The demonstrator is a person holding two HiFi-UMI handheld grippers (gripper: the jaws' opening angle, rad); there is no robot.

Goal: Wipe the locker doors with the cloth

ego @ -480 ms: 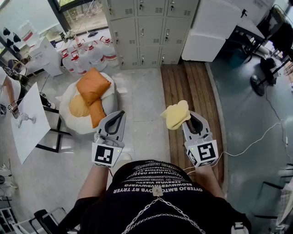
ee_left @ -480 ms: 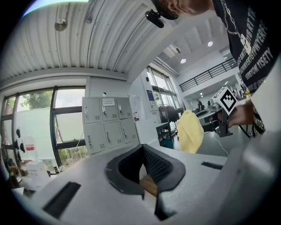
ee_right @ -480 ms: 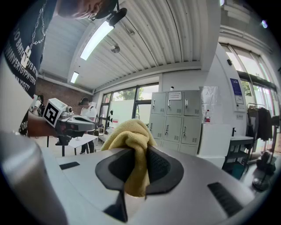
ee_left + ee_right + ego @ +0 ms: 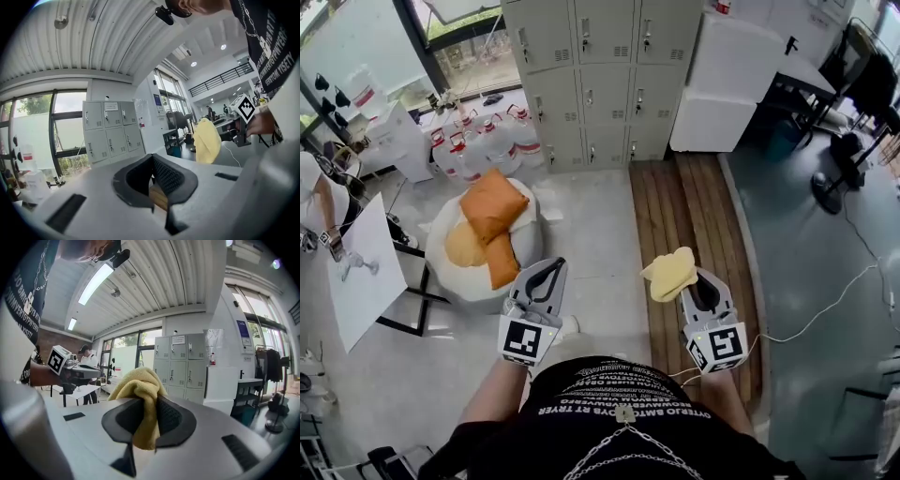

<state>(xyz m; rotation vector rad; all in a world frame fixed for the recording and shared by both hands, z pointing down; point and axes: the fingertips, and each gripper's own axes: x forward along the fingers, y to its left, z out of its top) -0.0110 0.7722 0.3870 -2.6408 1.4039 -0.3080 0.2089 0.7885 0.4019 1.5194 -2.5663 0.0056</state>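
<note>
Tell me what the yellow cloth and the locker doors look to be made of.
The cloth looks like soft yellow terry or microfibre, matte; it shows a fuzzy nap and bunches in loose folds. The locker doors are probably painted sheet metal, smooth pale grey: flat panels with punched vent slots and small latches.

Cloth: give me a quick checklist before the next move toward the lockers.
1. Grip on the cloth by the right hand-held gripper: ok, jaws shut on it.
2. Enough cloth past the jaws to wipe with: ok, a bunch sticks out.
3. The left hand-held gripper free: ok, jaws together, nothing between them.
4. The lockers within reach: not ok, they stand across the floor from the person.
5. Locker doors shut: ok, those in view look closed.
6. Cloth damp or dry: cannot tell.
</note>
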